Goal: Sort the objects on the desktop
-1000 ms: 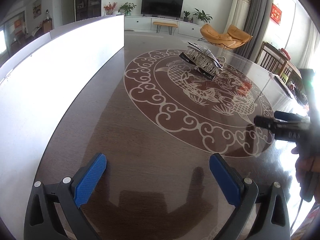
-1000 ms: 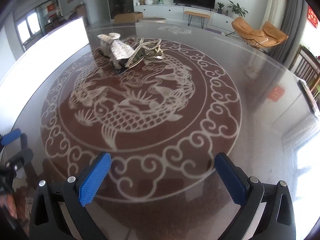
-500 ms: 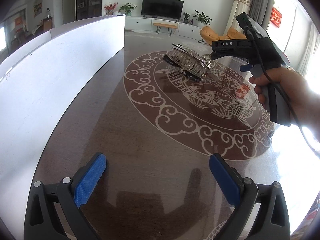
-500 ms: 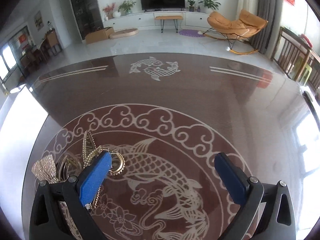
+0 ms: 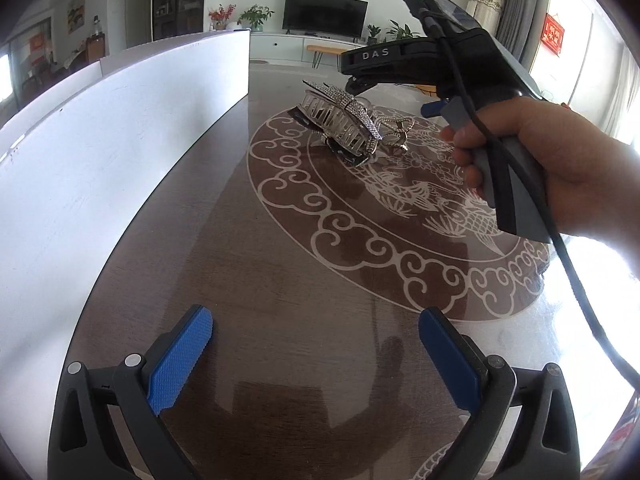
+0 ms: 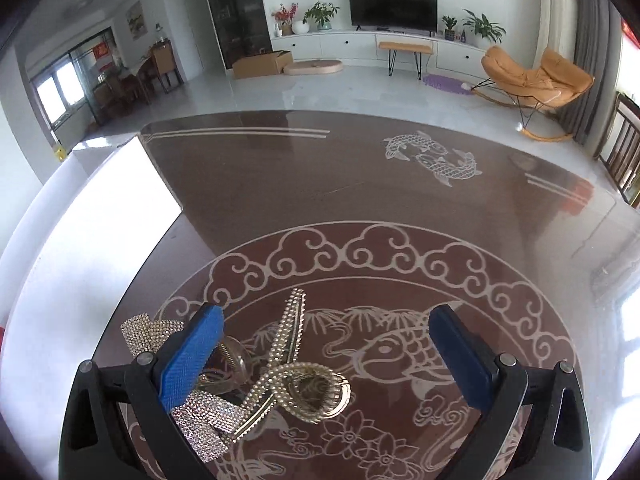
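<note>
A heap of rhinestone hair clips (image 5: 344, 128) lies on the dark patterned table (image 5: 280, 280). In the right wrist view a gold beaded clip (image 6: 296, 376) and a silver rhinestone clip (image 6: 200, 424) lie between and under my fingers. My right gripper (image 6: 326, 356) is open, hovering just over the heap, with its left finger (image 6: 190, 356) above the silver clips. It also shows in the left wrist view (image 5: 400, 64), held by a hand. My left gripper (image 5: 316, 360) is open and empty, low over bare table, well short of the heap.
A long white box wall (image 5: 100, 140) runs along the table's left side and shows in the right wrist view (image 6: 80, 260). The table's far edge (image 6: 240, 116) borders a living room floor. Fish inlay (image 6: 436, 156) marks the far table.
My right gripper has moved forward and left, down over the clip heap, so the clips now lie between its fingers. My left gripper has stayed in place.
</note>
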The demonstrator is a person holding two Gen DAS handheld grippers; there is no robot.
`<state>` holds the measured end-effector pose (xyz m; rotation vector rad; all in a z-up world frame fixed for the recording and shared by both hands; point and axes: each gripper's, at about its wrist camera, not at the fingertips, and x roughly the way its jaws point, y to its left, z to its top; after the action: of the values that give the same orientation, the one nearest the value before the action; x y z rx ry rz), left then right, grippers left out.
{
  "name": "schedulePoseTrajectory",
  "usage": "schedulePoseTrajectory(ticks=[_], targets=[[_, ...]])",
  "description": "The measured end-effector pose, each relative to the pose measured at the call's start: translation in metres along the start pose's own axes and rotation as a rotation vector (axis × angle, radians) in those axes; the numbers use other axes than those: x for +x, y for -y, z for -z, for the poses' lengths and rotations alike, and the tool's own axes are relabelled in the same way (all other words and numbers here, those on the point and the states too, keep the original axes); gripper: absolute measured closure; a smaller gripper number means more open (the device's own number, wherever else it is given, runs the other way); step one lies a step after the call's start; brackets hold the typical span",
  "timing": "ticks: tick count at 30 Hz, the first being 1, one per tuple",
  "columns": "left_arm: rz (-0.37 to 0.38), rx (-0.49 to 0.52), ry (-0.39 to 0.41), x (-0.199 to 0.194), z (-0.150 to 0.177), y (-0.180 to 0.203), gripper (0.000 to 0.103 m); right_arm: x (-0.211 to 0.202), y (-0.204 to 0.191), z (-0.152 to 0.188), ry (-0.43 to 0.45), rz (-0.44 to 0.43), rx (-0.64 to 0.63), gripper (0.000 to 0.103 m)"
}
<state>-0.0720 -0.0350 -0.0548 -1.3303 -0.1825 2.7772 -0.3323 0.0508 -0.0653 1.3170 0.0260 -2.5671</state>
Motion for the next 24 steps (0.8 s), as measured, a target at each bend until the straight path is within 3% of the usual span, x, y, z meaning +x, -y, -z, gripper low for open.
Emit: schedulePoseTrajectory(ticks=[4,8,13,15,18,22,24], targets=[[0.007,-0.006,0.004,0.000,0.000,-0.001,0.000,0.004,-0.029,0.014,-0.015,-0.113,-0.038,0.003],[-0.009,0.008,-0.004,0.002,-0.001,0.002,0.000,-0.008,-0.031,0.029,-0.045,-0.193,-0.059,0.020],[0.007,-0.006,0.003,0.001,-0.002,0.000,0.000,-0.034,-0.032,0.067,-0.159,-0.326,-0.151,0.021],[-0.003,0.001,0.000,0.002,-0.002,0.001,0.000,-0.052,-0.023,0.072,-0.122,-0.315,-0.128,0.021],[-0.005,0.004,-0.002,0.003,-0.004,0.002,0.000,-0.070,-0.005,0.072,-0.029,-0.215,-0.078,0.021],[0.013,-0.011,0.006,0.002,-0.004,-0.001,0.000,-0.070,-0.016,0.080,-0.033,-0.144,-0.165,0.021],[0.006,-0.005,0.002,0.005,-0.005,-0.001,0.000,-0.063,-0.027,0.086,-0.065,-0.183,-0.198,0.021]])
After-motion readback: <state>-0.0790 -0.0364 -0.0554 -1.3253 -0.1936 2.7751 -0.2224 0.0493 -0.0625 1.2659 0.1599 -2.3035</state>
